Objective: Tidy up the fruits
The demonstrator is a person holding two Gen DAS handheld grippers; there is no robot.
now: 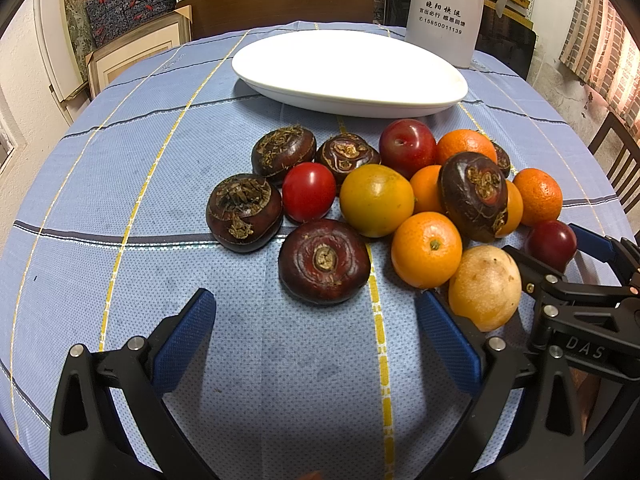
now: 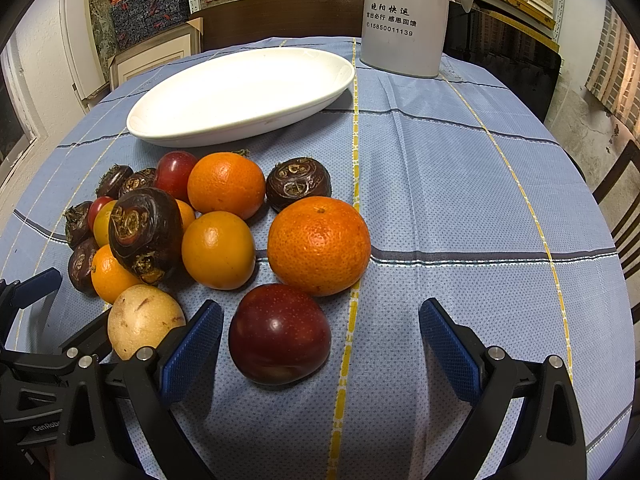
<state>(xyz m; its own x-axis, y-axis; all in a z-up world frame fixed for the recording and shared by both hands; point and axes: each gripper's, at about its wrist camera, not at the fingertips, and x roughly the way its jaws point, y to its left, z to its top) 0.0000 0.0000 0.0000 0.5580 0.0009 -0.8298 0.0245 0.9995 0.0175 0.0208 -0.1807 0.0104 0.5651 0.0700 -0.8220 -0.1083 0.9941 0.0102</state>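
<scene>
Nothing plated so far: the white oval dish (image 1: 348,76) sits bare at the far side of the desk (image 2: 460,208), and every fruit is in 1 loose pile (image 1: 400,208) on the cloth, just in front of the dish. By my read the sorting has barely begun, if at all; the whole heap is left to move.

Left tool (image 1: 316,340) spread wide, gripping nothing, with a dark water chestnut (image 1: 324,260) just ahead of its gap and the pale yellow fruit (image 1: 485,288) touching its right finger from the outside. Right tool (image 2: 320,340) is also wide apart and carries nothing, though a dark red plum (image 2: 279,334) lies between its fingers, close to the left pad; a big orange mandarin (image 2: 319,245) sits just beyond. That plum looks like the likely first pick.

The cloth is light blue with dark and yellow stripes, flat under the pile. A tall white thermos jug (image 2: 404,16) stands behind the dish. Beyond, a dark wooden chair back (image 1: 280,4), shelves with boxes and frames, and a patchy wall at right.
</scene>
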